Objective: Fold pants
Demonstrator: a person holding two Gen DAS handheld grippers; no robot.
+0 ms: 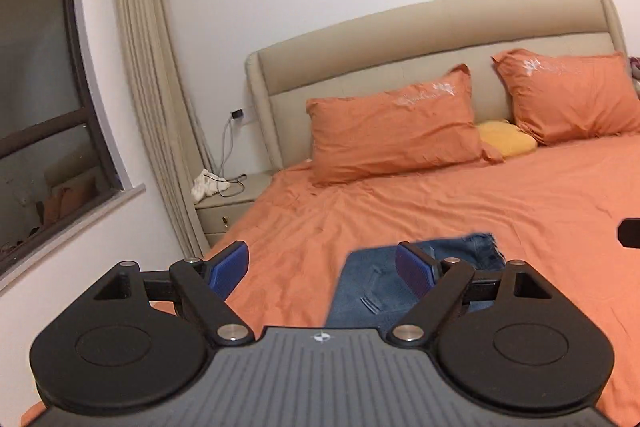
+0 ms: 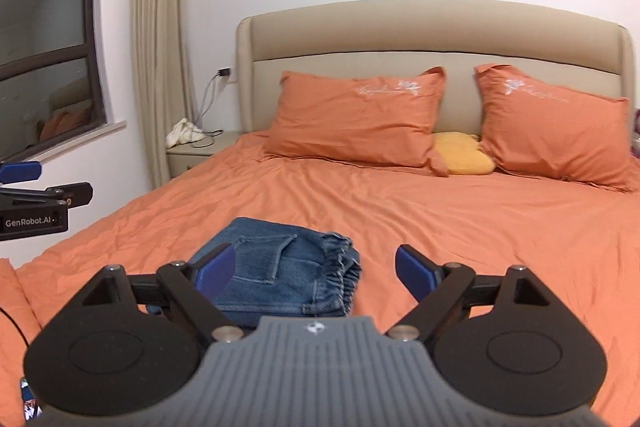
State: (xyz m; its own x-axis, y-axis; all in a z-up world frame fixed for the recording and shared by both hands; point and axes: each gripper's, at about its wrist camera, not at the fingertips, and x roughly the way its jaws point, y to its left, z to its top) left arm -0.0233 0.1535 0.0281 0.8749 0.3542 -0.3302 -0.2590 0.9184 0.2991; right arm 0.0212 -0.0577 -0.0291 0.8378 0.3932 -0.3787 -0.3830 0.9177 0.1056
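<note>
A wide bed (image 2: 460, 227) under an orange sheet carries two orange pillows (image 2: 356, 119) against the headboard, a small yellow cushion (image 2: 462, 153) wedged between them. The folded denim pants (image 2: 280, 271) lie on the sheet near the foot. The left gripper (image 1: 322, 269) and right gripper (image 2: 314, 269) hang above the bed, jaws spread apart, nothing between them.

Soft, even indoor light fills both views, the window (image 1: 44, 99) dark and mirroring the room, shadows faint on the bed (image 2: 440, 227), straight lines such as the curtain (image 1: 148, 67) bowing toward black fisheye corners, with slight blur throughout.
</note>
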